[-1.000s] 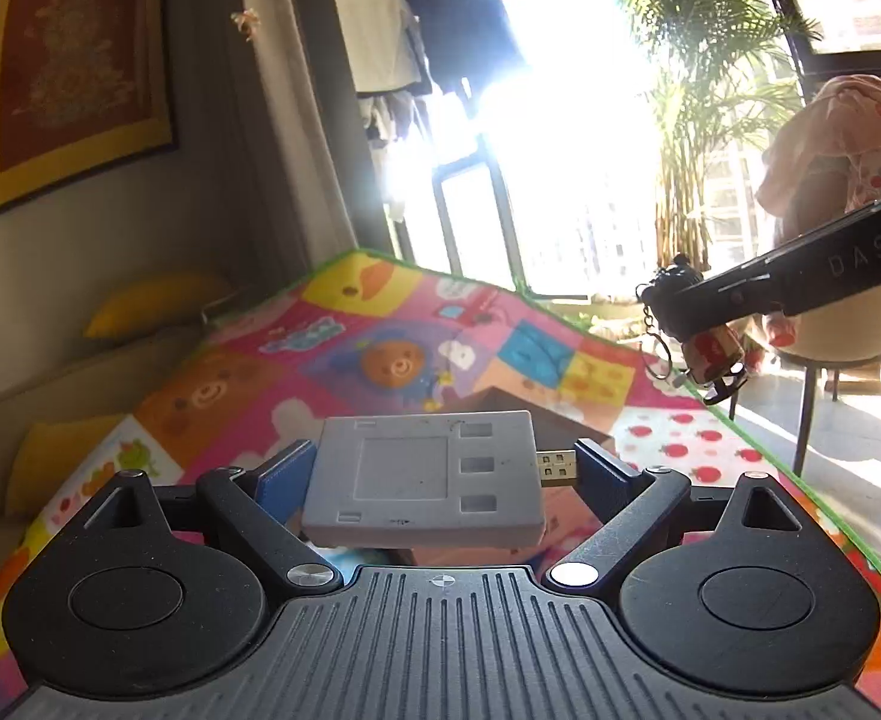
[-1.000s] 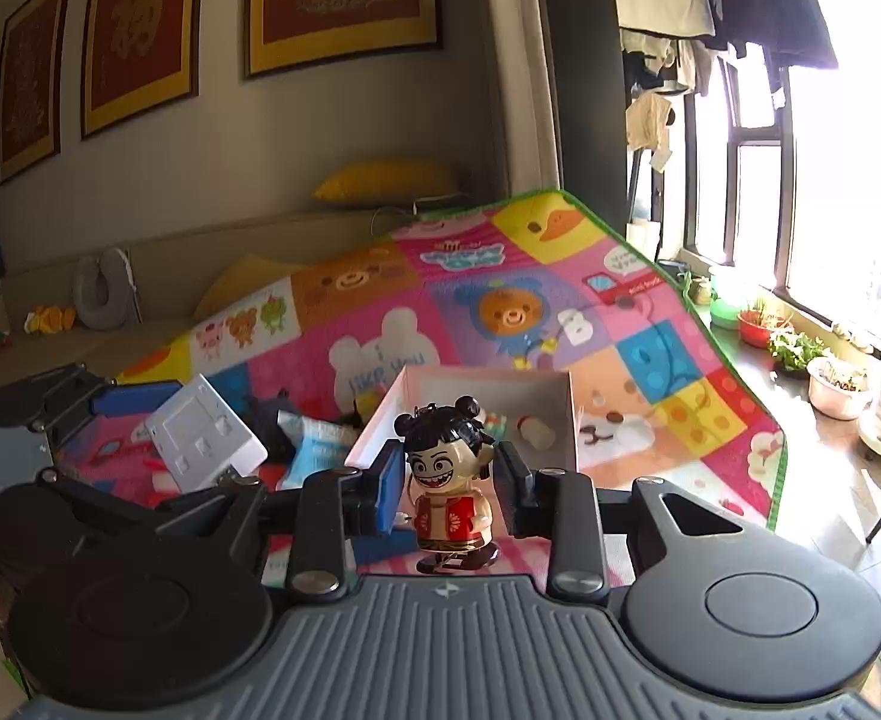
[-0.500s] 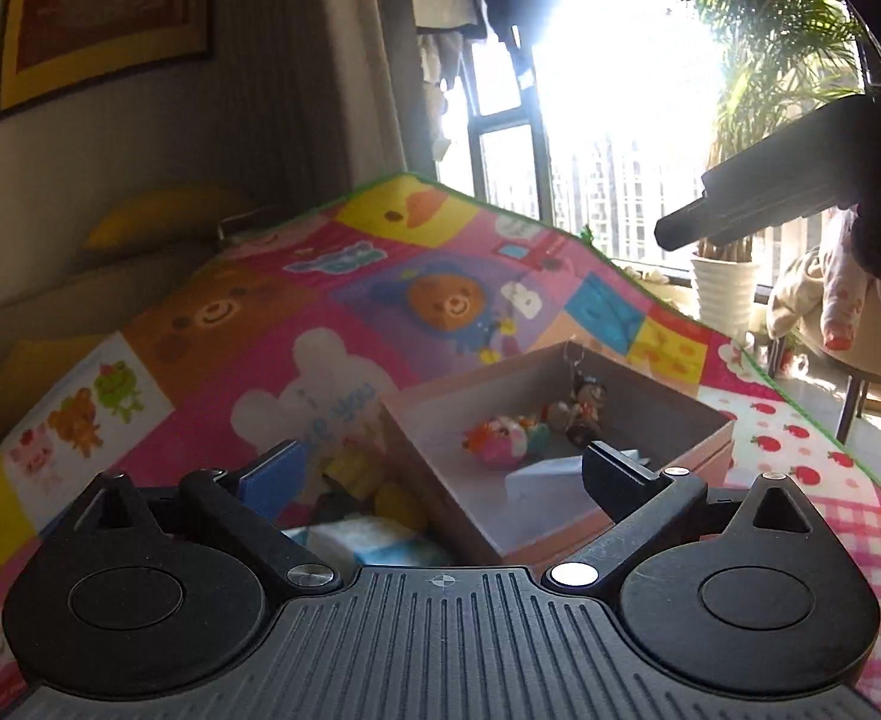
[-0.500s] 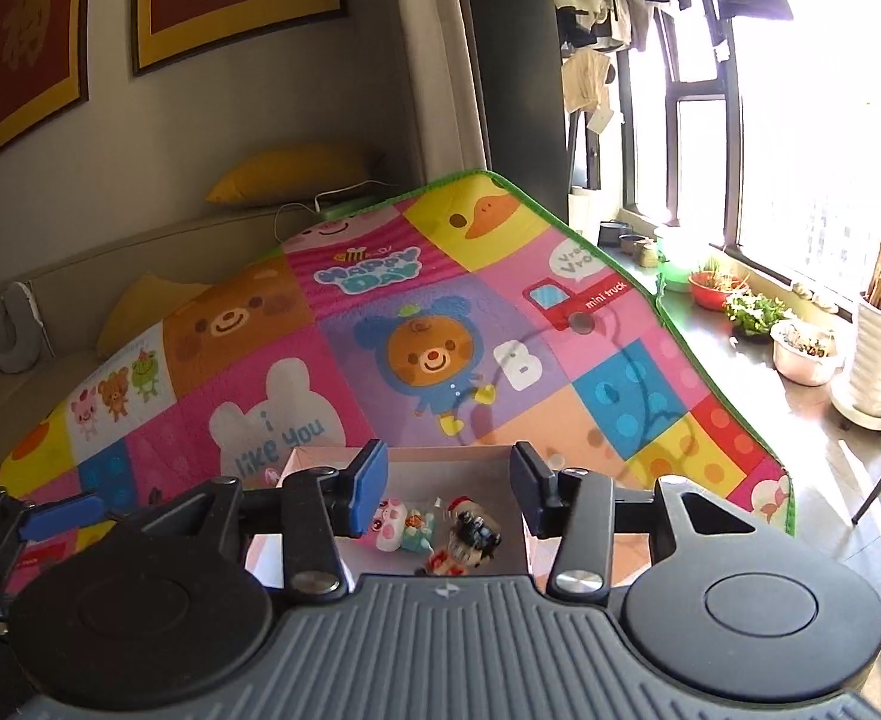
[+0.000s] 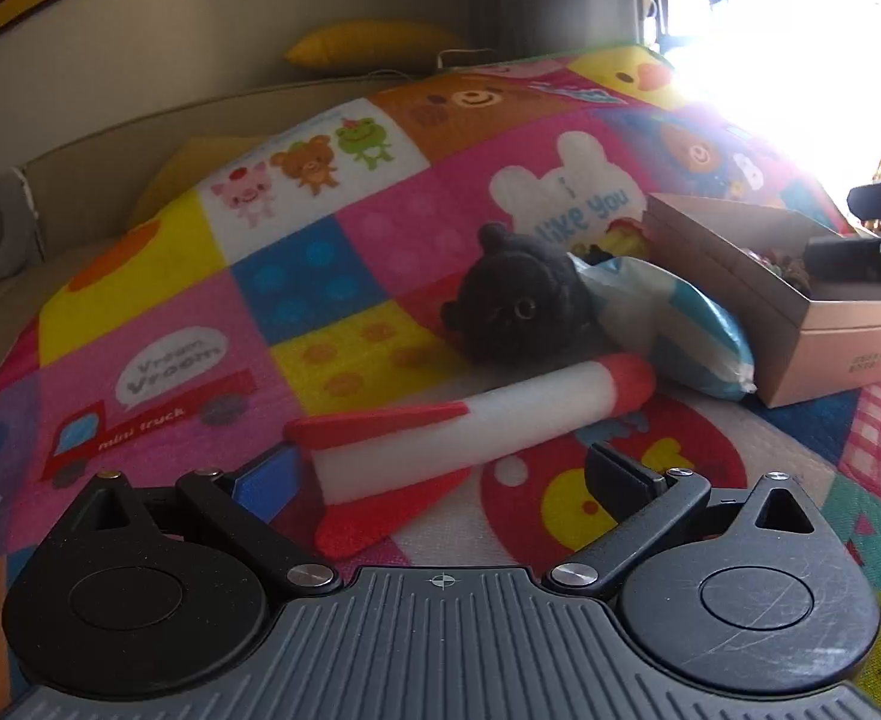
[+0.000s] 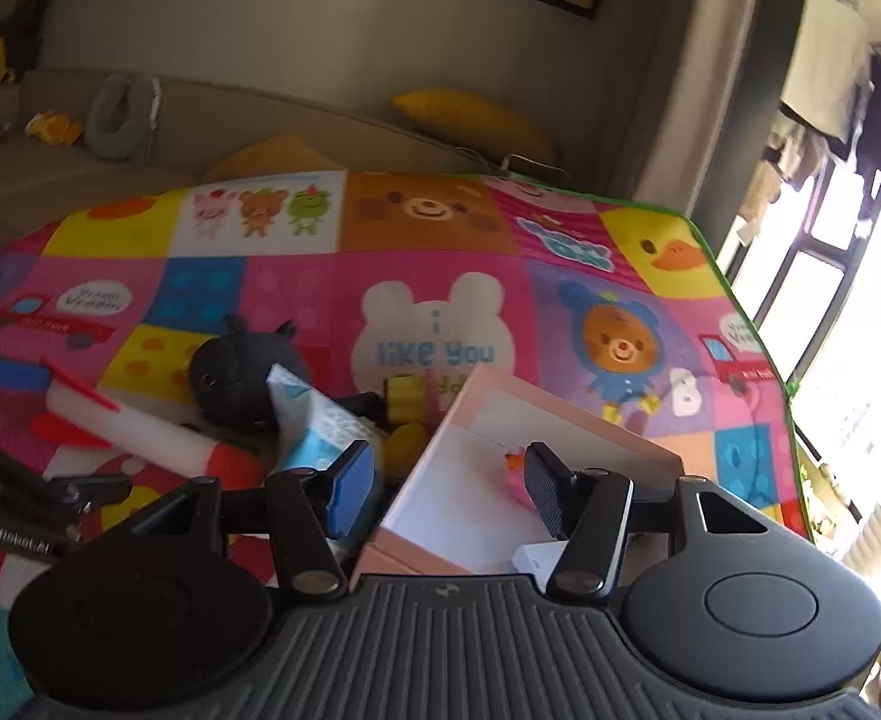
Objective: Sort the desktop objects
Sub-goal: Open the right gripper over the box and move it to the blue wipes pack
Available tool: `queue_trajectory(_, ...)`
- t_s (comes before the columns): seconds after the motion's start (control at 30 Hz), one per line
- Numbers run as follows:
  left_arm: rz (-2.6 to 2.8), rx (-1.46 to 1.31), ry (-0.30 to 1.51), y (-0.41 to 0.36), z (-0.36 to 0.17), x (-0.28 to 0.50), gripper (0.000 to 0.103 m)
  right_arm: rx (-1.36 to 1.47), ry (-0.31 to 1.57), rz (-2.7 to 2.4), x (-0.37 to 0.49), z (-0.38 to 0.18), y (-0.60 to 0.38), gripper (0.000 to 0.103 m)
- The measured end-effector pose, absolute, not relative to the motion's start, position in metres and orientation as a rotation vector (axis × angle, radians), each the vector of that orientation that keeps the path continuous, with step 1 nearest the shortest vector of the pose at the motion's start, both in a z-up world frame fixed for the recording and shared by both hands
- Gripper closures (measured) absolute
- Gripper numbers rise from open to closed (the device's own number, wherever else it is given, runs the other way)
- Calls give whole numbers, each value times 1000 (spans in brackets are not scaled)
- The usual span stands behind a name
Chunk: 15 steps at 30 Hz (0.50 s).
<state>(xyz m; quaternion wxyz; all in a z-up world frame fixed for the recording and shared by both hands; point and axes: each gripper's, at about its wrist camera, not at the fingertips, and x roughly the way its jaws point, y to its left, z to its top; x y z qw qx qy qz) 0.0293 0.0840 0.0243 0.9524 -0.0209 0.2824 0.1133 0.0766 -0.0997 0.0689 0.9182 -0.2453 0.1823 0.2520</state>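
Just ahead of your left gripper [image 5: 440, 474], whose fingers are spread and empty, a red-and-white foam rocket [image 5: 476, 420] lies on the colourful play mat [image 5: 170, 300]; its tail fins sit between the fingertips. Beyond it rest a black plush toy [image 5: 518, 306] and a blue-white packet [image 5: 674, 330], with the pink box [image 5: 800, 312] at far right. You seem to be lining up the rocket; next, close on its body. Only your right view shows the box's interior, under your spread, empty right gripper [image 6: 446, 492].
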Motion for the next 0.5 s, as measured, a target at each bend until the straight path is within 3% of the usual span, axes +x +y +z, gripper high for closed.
queue_trajectory(0.33, 259, -120, 562, 101, 28, 6, 0, -827, 328, 478, 78, -4, -10, 49)
queue_trajectory(0.37, 263, -122, 565, 101, 28, 4, 0, -834, 340, 469, 83, -7, -10, 51)
queue_trajectory(0.43, 269, -123, 571, 102, 28, 2, 0, -835, 378, 479, 85, -11, -13, 66)
queue_trajectory(0.5, 274, -122, 577, 100, 29, 0, 0, -802, 381, 494, 77, -5, -21, 73)
